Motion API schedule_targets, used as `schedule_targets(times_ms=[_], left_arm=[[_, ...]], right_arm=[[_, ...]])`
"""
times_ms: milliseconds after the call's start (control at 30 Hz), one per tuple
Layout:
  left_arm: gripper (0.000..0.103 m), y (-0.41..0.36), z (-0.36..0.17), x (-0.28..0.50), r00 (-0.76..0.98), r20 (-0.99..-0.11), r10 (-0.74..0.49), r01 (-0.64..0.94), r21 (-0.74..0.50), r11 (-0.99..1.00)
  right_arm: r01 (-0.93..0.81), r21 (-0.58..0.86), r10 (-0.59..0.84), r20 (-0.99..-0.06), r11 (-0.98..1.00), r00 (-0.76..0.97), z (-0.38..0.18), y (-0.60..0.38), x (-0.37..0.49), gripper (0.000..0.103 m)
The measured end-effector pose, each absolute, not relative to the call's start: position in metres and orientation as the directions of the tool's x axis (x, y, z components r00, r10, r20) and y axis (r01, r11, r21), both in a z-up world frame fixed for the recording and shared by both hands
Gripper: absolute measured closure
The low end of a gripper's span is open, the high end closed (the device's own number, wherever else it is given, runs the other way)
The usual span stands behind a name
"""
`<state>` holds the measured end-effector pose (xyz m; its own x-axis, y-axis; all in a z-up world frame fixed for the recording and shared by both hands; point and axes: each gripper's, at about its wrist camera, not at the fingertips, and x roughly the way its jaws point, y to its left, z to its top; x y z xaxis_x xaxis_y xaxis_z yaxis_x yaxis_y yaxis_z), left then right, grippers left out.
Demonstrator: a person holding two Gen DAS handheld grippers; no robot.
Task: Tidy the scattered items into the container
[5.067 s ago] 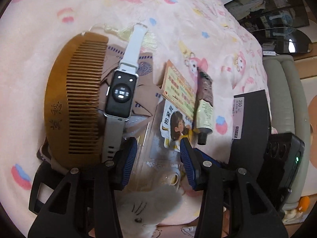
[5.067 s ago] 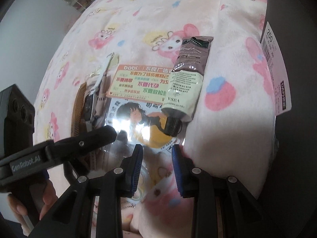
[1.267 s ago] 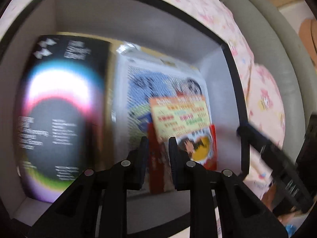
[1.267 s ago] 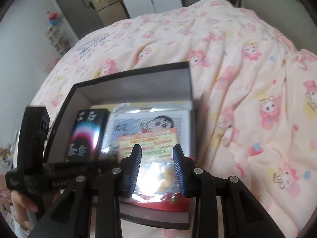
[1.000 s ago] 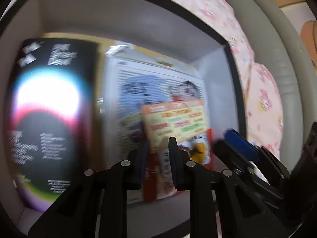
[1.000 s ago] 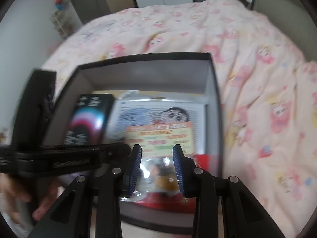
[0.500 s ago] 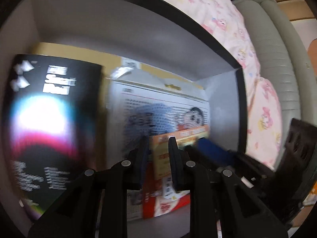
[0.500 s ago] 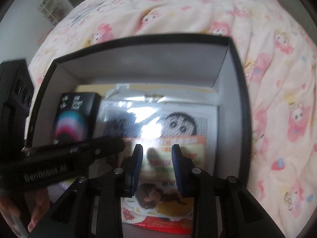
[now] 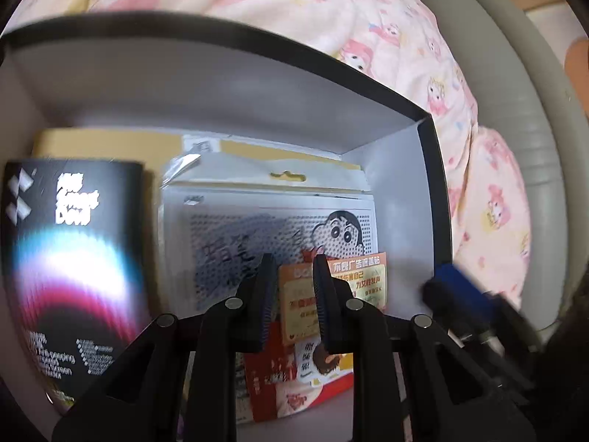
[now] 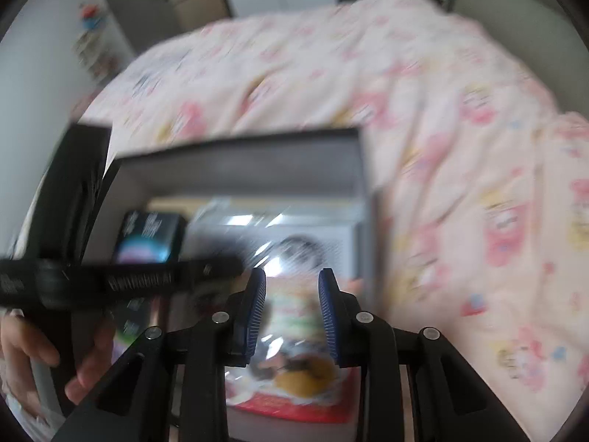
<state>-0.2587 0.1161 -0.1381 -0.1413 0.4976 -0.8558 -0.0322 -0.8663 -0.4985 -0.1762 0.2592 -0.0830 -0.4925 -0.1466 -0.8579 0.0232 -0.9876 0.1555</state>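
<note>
The black box (image 9: 221, 37) with pale inner walls sits on the pink blanket. The orange sticker pack (image 9: 364, 280) lies inside it on a red packet (image 9: 331, 383), free of both grippers. My left gripper (image 9: 294, 291) hovers above the box floor, jaws narrowly apart with nothing pinched. In the right wrist view, which is blurred, my right gripper (image 10: 292, 294) hangs over the sticker pack (image 10: 294, 316) near the box's (image 10: 239, 140) front, jaws also slightly apart and empty. Its blue fingertip (image 9: 452, 287) shows at the box's right wall.
Also in the box are a black carton (image 9: 73, 258), a bagged cartoon card (image 9: 257, 221) and a tan flat piece (image 9: 110, 143). A hand (image 10: 22, 350) holds the left gripper. Pink blanket (image 10: 441, 147) surrounds the box, and a grey-green sofa (image 9: 515, 110) lies to the right.
The sticker pack went from the blanket into the box. Over the last second both grippers drew back; the right one lifted off the pack and slid to the box's right wall.
</note>
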Motion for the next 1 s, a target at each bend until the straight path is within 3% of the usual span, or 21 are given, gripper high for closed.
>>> schedule_targets(times_ms=[267, 500, 900, 1000], left_arm=[[0.085, 0.151, -0.157, -0.266, -0.054, -0.854, 0.518, -0.087, -0.512, -0.854], [0.085, 0.112, -0.137, -0.245, -0.157, -0.810, 0.565, 0.015, -0.574, -0.819], [0.083, 0.117, -0.151, -0.224, -0.088, -0.784, 0.615, -0.001, -0.617, -0.787], [0.071, 0.114, -0.137, -0.214, -0.157, -0.807, 0.569, -0.020, -0.573, -0.819]], right_arm=[[-0.027, 0.269, -0.228, -0.862, -0.963, -0.453, -0.092, 0.287, -0.188, 0.077], [-0.009, 0.250, -0.220, -0.867, -0.968, -0.447, -0.094, 0.274, -0.190, 0.077], [0.029, 0.171, -0.166, -0.875, -0.985, -0.455, -0.094, 0.261, -0.184, 0.070], [0.019, 0.165, -0.155, -0.876, -0.986, -0.457, -0.094, 0.260, -0.183, 0.070]])
